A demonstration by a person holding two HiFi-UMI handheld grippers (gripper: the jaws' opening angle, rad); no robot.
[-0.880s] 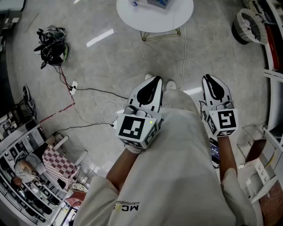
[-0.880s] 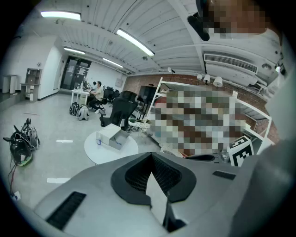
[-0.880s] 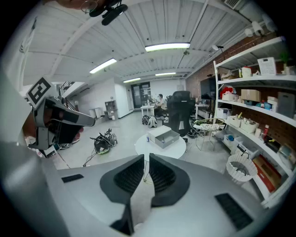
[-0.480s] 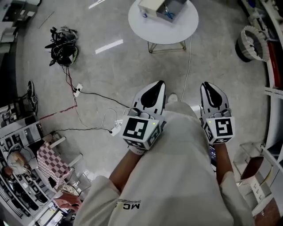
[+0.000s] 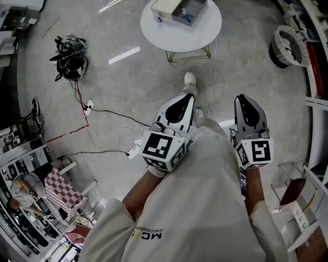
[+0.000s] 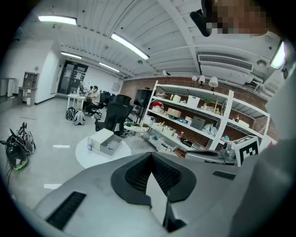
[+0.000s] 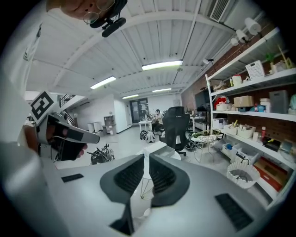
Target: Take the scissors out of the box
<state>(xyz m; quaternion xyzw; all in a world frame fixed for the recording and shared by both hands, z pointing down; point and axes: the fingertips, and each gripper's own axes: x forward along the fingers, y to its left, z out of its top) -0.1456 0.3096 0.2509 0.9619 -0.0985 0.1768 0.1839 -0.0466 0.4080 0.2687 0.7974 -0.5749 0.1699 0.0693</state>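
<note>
Since the earlier frame your shoe [image 5: 189, 78] has stepped forward towards the round bench [image 5: 205, 28] — you are approaching, not yet reaching. Your left claw [image 5: 185, 100] is pressed together and your right claw [image 5: 245, 100] is all but together. Both are empty, carried low at your waist, well apart from the work. The scissors [image 5: 186, 17], seemingly blue-handled, lie inside the open, pale, square-edged box [image 5: 166, 6] at the far edge of that smooth white bench.
</note>
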